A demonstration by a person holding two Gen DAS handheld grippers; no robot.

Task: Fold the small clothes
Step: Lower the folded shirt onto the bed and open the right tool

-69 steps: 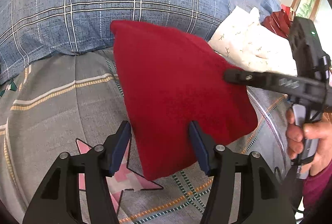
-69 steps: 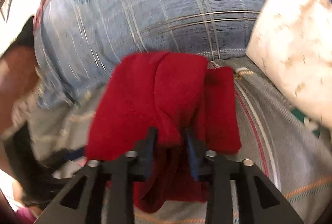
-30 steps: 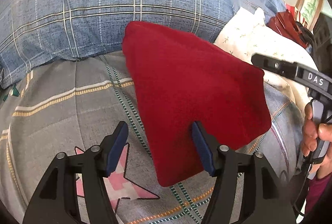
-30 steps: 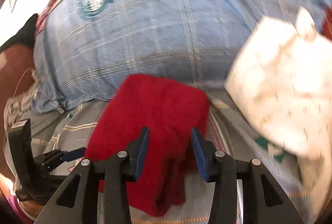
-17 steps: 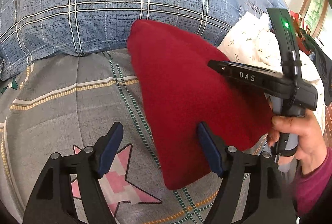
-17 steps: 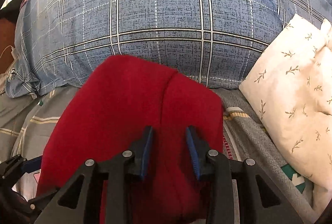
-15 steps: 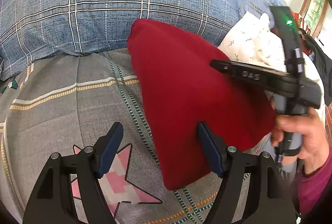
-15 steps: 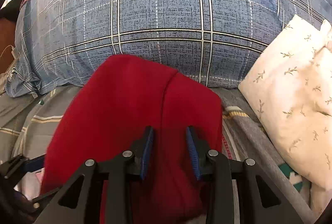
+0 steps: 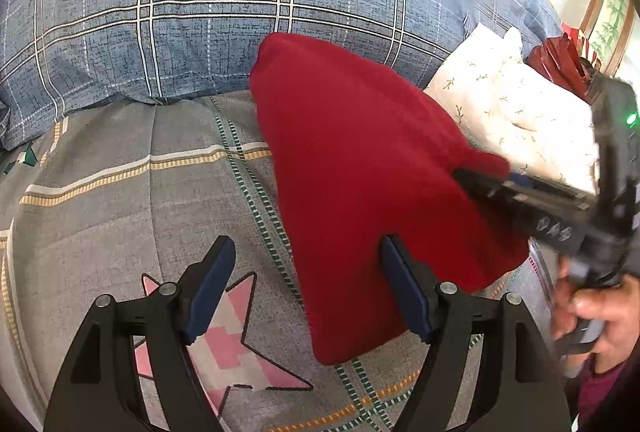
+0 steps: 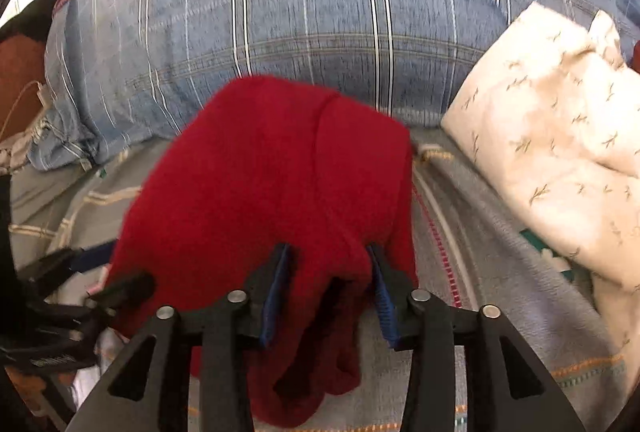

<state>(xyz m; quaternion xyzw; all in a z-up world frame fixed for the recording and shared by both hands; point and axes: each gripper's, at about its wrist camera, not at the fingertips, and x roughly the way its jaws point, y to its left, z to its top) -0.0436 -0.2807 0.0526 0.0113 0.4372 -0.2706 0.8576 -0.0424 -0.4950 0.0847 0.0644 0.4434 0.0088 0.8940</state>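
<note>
A folded red garment [image 9: 360,172] lies on the grey bedsheet [image 9: 120,192], its far end against a blue plaid pillow [image 9: 200,12]. My left gripper [image 9: 306,272] stands open and wide over the garment's near left edge; its right finger [image 9: 404,284] lies over the cloth and its left finger is over bare sheet. My right gripper [image 10: 328,264] is low on the garment [image 10: 260,192] at its near right side. Its jaws are opening, with a loose fold of red cloth between them. In the left wrist view the right gripper [image 9: 480,180] reaches in from the right, held by a hand [image 9: 600,312].
A white pillow with small leaf prints [image 9: 520,112] lies right of the garment. The plaid pillow [image 10: 320,12] fills the back. A pink star patch [image 9: 224,344] marks the sheet under my left gripper. Something dark red [image 9: 560,60] sits at the far right.
My right gripper has come down onto the garment's right side and its jaws stand wider than half a second ago. The left gripper has stayed in place, jaws slightly wider than a second ago.
</note>
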